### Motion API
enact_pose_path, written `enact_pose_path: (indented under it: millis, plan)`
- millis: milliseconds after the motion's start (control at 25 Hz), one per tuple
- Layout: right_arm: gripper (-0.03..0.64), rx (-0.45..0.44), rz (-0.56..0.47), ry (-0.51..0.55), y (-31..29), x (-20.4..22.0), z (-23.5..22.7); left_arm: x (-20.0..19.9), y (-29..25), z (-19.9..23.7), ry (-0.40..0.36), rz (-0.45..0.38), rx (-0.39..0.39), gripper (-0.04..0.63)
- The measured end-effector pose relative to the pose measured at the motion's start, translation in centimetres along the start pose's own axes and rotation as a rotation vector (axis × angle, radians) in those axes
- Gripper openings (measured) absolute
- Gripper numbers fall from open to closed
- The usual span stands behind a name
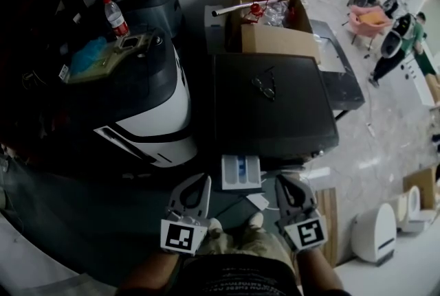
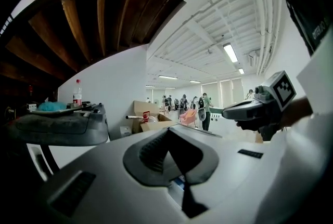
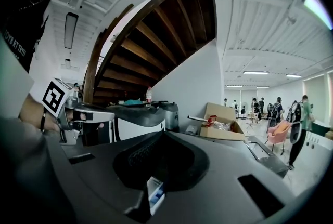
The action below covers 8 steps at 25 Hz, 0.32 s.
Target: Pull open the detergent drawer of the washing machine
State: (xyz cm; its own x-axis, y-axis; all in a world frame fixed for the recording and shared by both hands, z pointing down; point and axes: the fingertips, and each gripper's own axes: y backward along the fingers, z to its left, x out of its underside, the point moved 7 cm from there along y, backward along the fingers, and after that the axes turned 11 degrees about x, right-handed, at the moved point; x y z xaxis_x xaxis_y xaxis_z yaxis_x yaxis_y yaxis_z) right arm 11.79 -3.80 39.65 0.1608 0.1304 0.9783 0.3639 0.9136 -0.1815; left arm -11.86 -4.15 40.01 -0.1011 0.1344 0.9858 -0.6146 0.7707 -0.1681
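My left gripper [image 1: 198, 185] and right gripper [image 1: 285, 186]: jaws pressed together, empty, near the washing machine [image 1: 275, 116] front; its detergent drawer [image 1: 240, 172] stands open.

Open cardboard box [image 1: 278, 40]; water bottle [image 1: 115, 17] upright, well apart; pink chair [image 1: 369, 18].

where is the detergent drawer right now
In the head view, low centre: the drawer sticks out of the front of the washing machine, between the left gripper and right gripper.
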Motion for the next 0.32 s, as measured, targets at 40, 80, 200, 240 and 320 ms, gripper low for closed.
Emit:
enact_pose_path:
  millis: [40, 80, 200, 240, 320]
  plan:
    - [0.002, 0.001, -0.004, 0.002, 0.02, -0.27, -0.03, -0.23, -0.05, 0.07, -0.003, 0.001, 0.003, 0.003]
    - [0.002, 0.002, -0.006, 0.007, 0.00, -0.43, -0.04, -0.32, -0.16, 0.20, -0.005, 0.005, 0.005, 0.003]
    - [0.002, 0.004, -0.003, 0.015, 0.00, -0.42, -0.03, -0.16, -0.56, 0.64, -0.005, 0.016, 0.001, 0.003]
    - [0.002, 0.005, -0.001, 0.014, 0.02, -0.39, -0.04, -0.14, -0.68, 0.75, -0.002, 0.016, -0.001, 0.003]
    - [0.002, 0.008, 0.003, 0.010, 0.02, -0.36, -0.07, -0.17, -0.91, 0.93, 0.002, 0.011, -0.003, 0.003]
